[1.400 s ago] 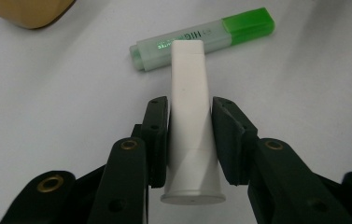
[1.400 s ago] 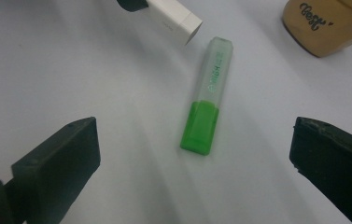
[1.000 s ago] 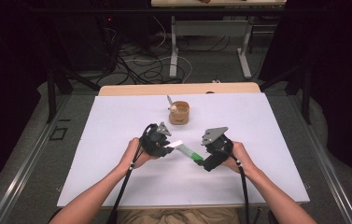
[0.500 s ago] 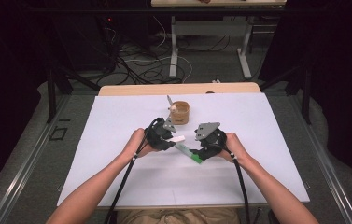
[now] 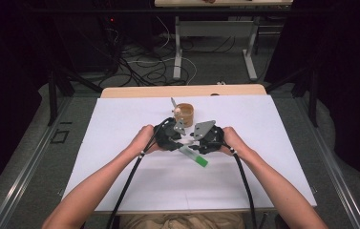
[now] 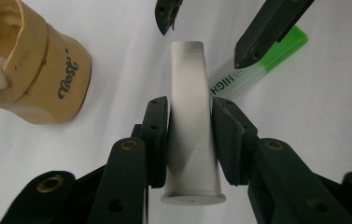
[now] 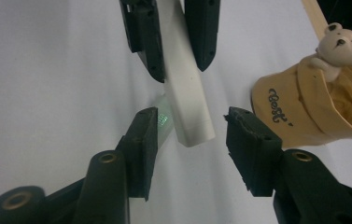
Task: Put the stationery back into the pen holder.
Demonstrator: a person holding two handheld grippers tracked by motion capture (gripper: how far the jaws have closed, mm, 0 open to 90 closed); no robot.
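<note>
A white tube (image 6: pixel 190 126) is clamped by the left gripper (image 6: pixel 190 140) above the white table (image 5: pixel 120 124), near the tan cup (image 6: pixel 38 79); jaws of the right gripper (image 7: pixel 190 140) have just been closing round the tube's free end w/o touching it yet; a green-tipped highlighter (image 5: pixel 194 156) lies just under the tube.

"HIGH" on green-tipped marker (image 6: pixel 253 70)

cup (image 6: pixel 33 79) cut off at frame edge; highlighter (image 6: pixel 262 65) partly hidden.
</note>
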